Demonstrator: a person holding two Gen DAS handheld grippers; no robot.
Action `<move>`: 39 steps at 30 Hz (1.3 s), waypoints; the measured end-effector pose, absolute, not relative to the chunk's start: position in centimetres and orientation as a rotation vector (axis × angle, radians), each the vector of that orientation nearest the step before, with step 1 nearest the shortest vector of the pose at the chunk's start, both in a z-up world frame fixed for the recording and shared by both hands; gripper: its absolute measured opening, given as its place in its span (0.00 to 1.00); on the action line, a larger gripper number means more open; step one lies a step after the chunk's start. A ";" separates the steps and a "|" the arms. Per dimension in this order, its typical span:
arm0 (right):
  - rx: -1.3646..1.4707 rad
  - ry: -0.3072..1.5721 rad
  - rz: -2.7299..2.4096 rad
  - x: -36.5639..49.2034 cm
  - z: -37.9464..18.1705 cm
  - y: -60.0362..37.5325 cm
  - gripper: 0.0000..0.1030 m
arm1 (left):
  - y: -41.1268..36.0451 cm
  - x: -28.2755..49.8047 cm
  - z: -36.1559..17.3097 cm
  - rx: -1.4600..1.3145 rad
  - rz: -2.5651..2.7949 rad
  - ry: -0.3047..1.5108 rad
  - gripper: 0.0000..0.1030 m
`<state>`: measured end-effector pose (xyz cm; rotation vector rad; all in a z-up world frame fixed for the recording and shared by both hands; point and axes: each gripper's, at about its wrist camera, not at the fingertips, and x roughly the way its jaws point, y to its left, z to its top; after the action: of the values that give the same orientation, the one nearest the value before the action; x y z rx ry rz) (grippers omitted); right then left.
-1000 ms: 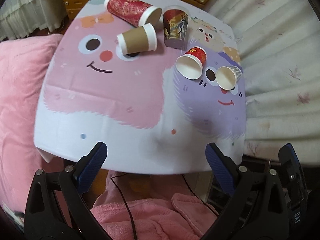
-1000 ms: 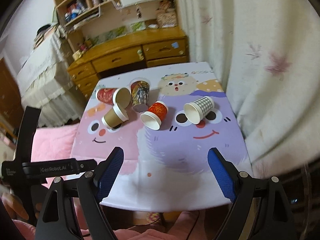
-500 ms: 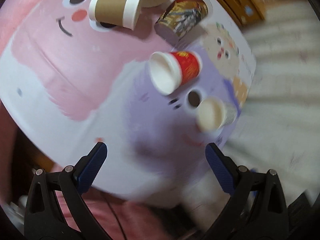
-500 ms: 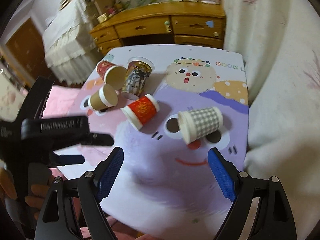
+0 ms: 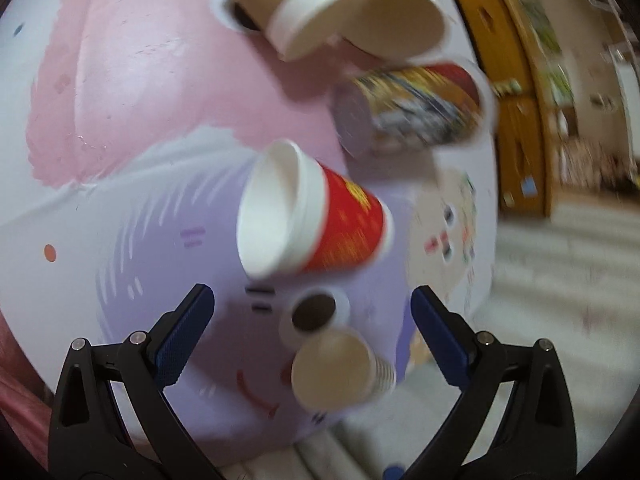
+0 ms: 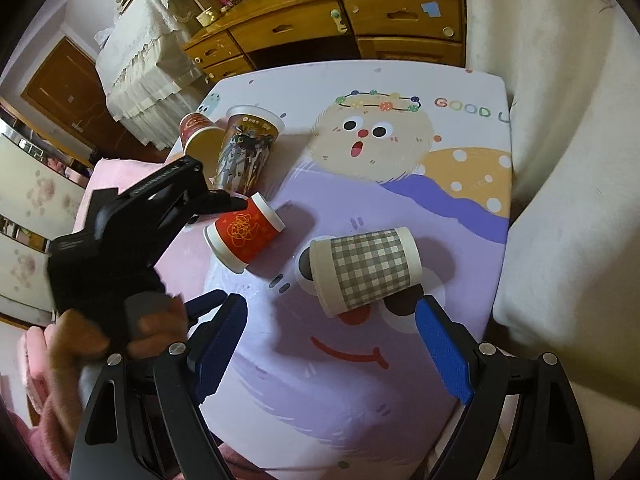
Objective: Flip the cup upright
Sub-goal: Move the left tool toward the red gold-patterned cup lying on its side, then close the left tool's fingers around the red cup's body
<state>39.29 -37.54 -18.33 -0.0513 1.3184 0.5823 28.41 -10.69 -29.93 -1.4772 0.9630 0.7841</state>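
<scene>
Several paper cups are on a cartoon-print table [image 6: 400,380]. A red cup [image 5: 320,224] [image 6: 244,234] lies on its side, mouth toward the left gripper. A checked cup [image 6: 366,270] [image 5: 340,364] lies on its side just ahead of my right gripper [image 6: 332,356], which is open and empty. A patterned tall cup [image 6: 246,152] [image 5: 416,108] stands upright. A brown cup [image 5: 288,12] and a large red cup [image 6: 198,132] lie on their sides behind. My left gripper [image 5: 312,332] is open and empty, close to the red cup.
A wooden dresser [image 6: 340,24] stands behind the table. White curtains [image 6: 568,200] hang at the right. A pink cushion [image 6: 116,168] lies left of the table. The hand-held left gripper body [image 6: 132,232] fills the left of the right wrist view.
Both grippers have moved forward over the table. The left gripper has closed in on the red cup and rolled its view. The right gripper has come near the checked cup.
</scene>
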 end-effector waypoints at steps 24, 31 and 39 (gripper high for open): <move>0.069 1.404 0.499 39.4 -19.7 -37.8 0.85 | -6.2 33.5 -37.0 -1.726 0.731 1.037 0.59; 0.074 1.406 0.505 38.6 -18.9 -37.7 0.85 | -8.0 33.5 -38.0 -1.808 0.611 1.133 0.83; 0.082 1.396 0.512 38.0 -18.7 -38.5 0.86 | -8.1 34.0 -34.2 -1.432 0.469 1.318 0.84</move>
<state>37.97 -38.49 -18.67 0.0817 1.3965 0.5119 34.04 -8.09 -34.19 -1.4325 1.3179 0.4686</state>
